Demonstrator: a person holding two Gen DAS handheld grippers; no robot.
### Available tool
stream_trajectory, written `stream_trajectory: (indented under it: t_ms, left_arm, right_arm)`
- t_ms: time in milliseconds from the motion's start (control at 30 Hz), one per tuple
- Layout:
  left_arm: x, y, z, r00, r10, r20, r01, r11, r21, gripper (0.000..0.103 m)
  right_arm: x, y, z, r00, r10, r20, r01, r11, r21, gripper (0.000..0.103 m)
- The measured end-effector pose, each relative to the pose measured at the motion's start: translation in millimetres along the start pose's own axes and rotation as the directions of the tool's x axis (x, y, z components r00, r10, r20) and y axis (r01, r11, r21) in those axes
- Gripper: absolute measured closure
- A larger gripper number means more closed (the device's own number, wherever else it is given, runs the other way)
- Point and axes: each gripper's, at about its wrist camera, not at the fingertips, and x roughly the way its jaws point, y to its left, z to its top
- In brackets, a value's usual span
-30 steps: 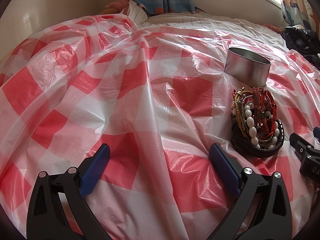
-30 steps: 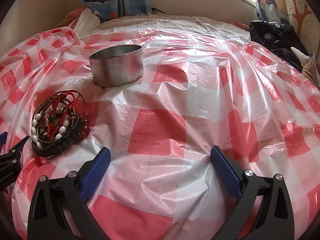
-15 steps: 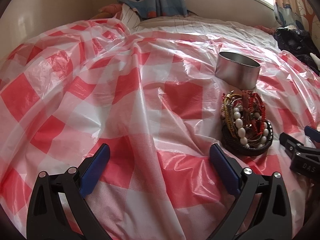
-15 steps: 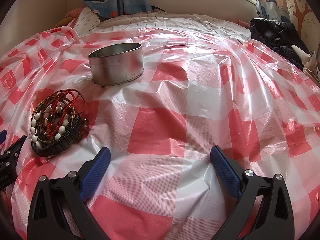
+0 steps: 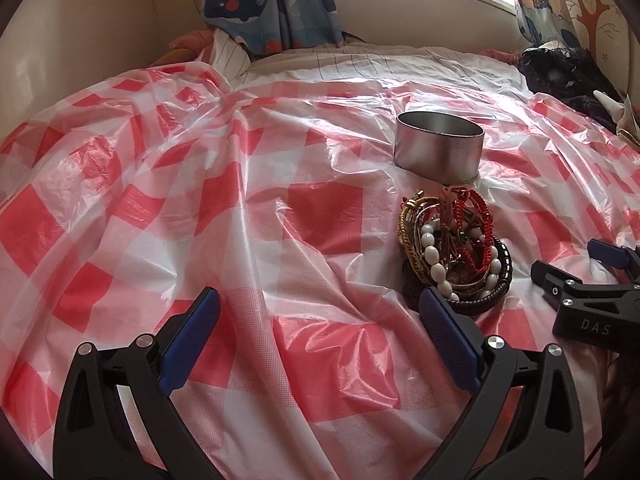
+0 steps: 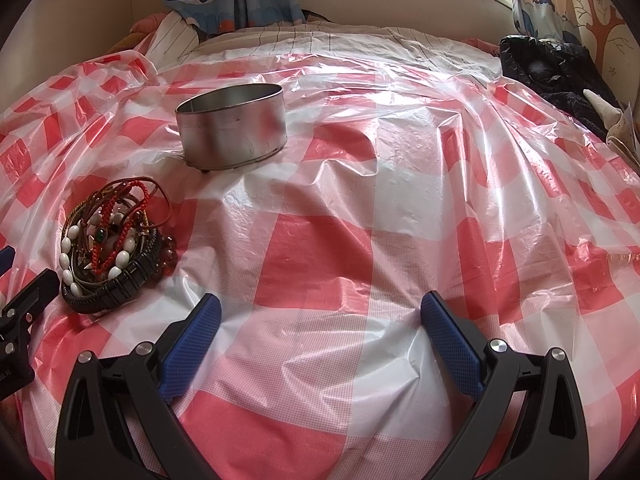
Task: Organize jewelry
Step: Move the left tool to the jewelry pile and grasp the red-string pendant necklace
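Observation:
A heap of bracelets [image 5: 454, 248] with white beads, red cords and a black woven band lies on the red-and-white checked plastic sheet [image 5: 200, 200]; the right wrist view has the heap [image 6: 112, 248] at its left. Behind it stands an open round metal tin [image 5: 438, 150] [image 6: 232, 124]. My left gripper [image 5: 320, 316] is open with nothing between its fingers, its right fingertip just in front of the heap. My right gripper [image 6: 320, 316] is open over bare sheet, right of the heap. Each gripper shows at the edge of the other's view: right gripper [image 5: 588, 280], left gripper [image 6: 20, 312].
The sheet covers a bed with a striped cover [image 5: 360, 62] at the back. A whale-print curtain [image 5: 272, 4] hangs behind. A dark heap of clothing [image 6: 556, 76] lies at the far right. A wall runs along the left.
The left gripper has tilted up and moved right and closer, so the bracelet heap now sits just beyond its right finger. The right gripper has hardly moved. Both stay open.

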Motion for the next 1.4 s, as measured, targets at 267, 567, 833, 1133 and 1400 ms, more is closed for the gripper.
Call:
stream_trajectory:
  t_ms: [267, 567, 833, 1133, 1400]
  left_arm:
    - [5, -1, -2, 1.0, -0.006, -0.017, 0.006, 1.0, -0.001, 0.007]
    - [8, -1, -2, 1.0, -0.001, -0.027, 0.001, 1.0, -0.003, 0.007]
    - [-5, 5, 1, 0.997, -0.039, 0.061, 0.042, 0.998, -0.049, 0.007]
    - [-18, -10, 10, 0.987, -0.113, 0.116, 0.111, 0.994, 0.018, 0.007]
    - [-11, -39, 33, 0.99, -0.117, 0.076, 0.103, 0.981, 0.164, 0.013]
  right_arm:
    - [1, 0, 0, 1.0, -0.002, -0.002, 0.002, 1.0, -0.001, 0.007]
    - [3, -2, 0, 1.0, 0.003, -0.008, -0.003, 1.0, 0.002, 0.007]
    - [4, -2, 0, 1.0, 0.003, -0.006, -0.003, 1.0, 0.002, 0.007]
    - [3, -2, 0, 1.0, 0.003, -0.003, -0.003, 1.0, 0.003, 0.007]
    - [1, -1, 1, 1.0, -0.003, 0.001, 0.003, 1.0, -0.001, 0.007]
